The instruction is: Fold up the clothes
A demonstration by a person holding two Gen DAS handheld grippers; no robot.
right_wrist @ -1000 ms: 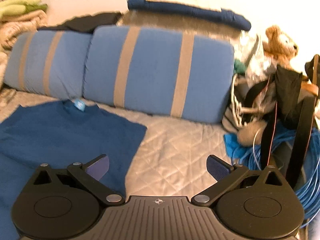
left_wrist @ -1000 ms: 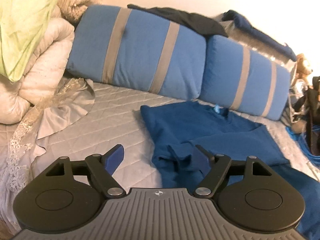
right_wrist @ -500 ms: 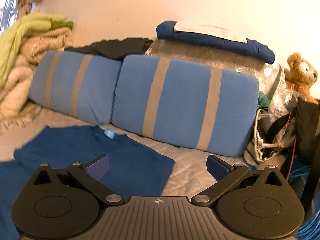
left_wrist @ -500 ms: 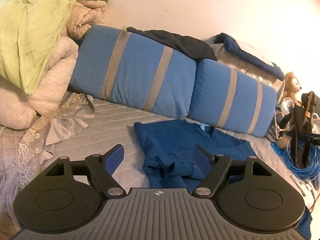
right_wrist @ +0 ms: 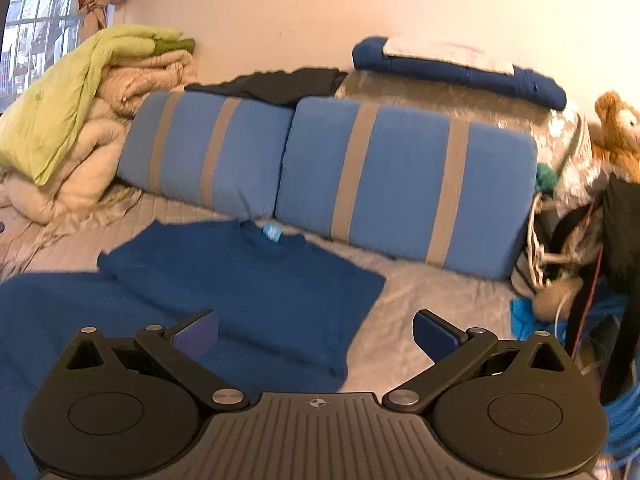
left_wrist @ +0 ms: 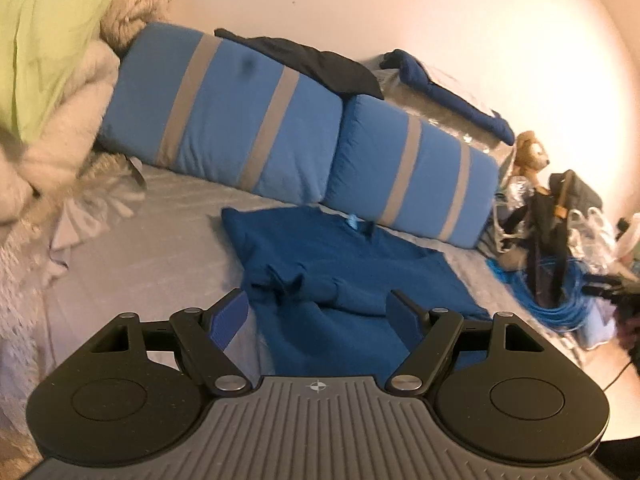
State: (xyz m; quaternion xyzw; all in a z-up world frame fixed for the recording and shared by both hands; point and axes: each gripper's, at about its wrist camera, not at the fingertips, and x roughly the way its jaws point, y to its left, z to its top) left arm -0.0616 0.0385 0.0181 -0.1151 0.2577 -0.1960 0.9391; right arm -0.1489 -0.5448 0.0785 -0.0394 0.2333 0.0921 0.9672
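Note:
A dark blue shirt [left_wrist: 340, 272] lies on the quilted grey bed [left_wrist: 152, 248], collar with a light blue tag toward the pillows; its near left part is rumpled and folded over. It also shows in the right wrist view [right_wrist: 248, 284]. My left gripper [left_wrist: 320, 314] is open and empty, above the shirt's near part. My right gripper [right_wrist: 316, 332] is open and empty, above the shirt's right edge.
Two blue pillows with grey stripes [right_wrist: 400, 184] stand against the wall, a black garment [right_wrist: 276, 84] on top. Piled duvets and a green blanket [right_wrist: 72, 112] sit at the left. A teddy bear [right_wrist: 616, 128], bags and blue cable [left_wrist: 560, 300] crowd the right side.
Both grippers have pulled back and tilted up from the shirt, so more of the wall and pillows shows. Both stayed open and empty. The shirt has not moved.

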